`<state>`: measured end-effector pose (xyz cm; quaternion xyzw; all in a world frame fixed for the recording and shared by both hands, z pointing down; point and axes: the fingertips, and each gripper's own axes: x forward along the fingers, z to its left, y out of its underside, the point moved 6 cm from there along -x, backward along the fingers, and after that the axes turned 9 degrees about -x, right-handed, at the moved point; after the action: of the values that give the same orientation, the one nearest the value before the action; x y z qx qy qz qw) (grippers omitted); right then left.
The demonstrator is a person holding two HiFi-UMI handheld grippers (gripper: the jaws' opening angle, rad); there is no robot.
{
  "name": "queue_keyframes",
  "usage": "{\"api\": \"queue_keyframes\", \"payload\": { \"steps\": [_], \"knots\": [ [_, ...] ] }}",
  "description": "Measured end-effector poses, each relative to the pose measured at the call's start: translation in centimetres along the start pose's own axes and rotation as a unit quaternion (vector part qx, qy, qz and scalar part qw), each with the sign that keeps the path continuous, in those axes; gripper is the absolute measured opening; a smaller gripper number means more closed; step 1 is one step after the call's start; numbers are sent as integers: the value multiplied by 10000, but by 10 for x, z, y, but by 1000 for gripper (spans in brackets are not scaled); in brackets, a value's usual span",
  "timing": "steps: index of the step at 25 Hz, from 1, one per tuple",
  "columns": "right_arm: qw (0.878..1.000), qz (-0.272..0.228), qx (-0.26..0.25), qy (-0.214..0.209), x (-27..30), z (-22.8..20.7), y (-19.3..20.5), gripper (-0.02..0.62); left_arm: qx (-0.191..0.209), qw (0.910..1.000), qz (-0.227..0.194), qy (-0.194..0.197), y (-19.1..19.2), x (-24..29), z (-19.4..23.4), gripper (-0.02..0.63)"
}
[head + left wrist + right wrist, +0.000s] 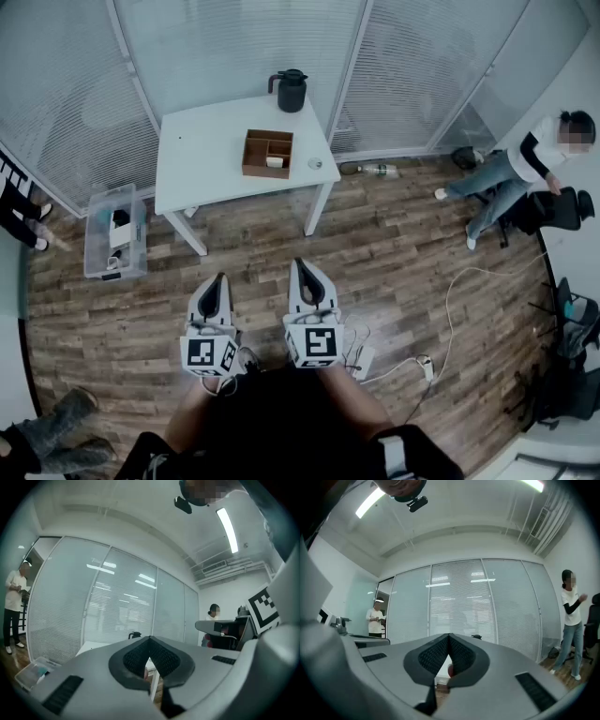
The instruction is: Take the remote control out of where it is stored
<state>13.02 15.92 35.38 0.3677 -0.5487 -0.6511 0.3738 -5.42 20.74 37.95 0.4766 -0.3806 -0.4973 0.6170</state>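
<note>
Two closed, empty units, the left hand-held gripper (pixel 221 279) and right hand-held gripper (pixel 301 265), hang well short of the tabletop (pixel 202 159). On the tabletop, a wooden box (pixel 255 155) holds a white item (pixel 275 161), too small to identify.

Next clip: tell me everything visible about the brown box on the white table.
The brown box looks wooden, rectangular and open-topped. Inner walls split it into a larger left compartment and smaller right ones. A small pale item lies in the near right one; it is too small to identify. The box sits flat on the white table, right of centre, touching nothing else.
</note>
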Motion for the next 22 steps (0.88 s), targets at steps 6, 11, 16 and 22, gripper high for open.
{"api": "queue_keyframes", "payload": {
  "steps": [6, 11, 16, 22],
  "knots": [
    [9998, 124, 18, -145, -9, -15, 5, -2, -57, 9998, 93, -137, 10, 4, -17, 0],
    [9996, 114, 67, -257, -7, -29, 9, -2, -44, 9998, 75, -195, 13, 15, -30, 0],
    [9994, 42, 136, -301, -8, -39, 14, -2, -27, 9995, 108, -289, 18, 20, -36, 0],
    [9986, 155, 162, -484, -3, -47, 29, -2, 17, 9984, 117, -546, 22, 27, -34, -1]
  ]
}}
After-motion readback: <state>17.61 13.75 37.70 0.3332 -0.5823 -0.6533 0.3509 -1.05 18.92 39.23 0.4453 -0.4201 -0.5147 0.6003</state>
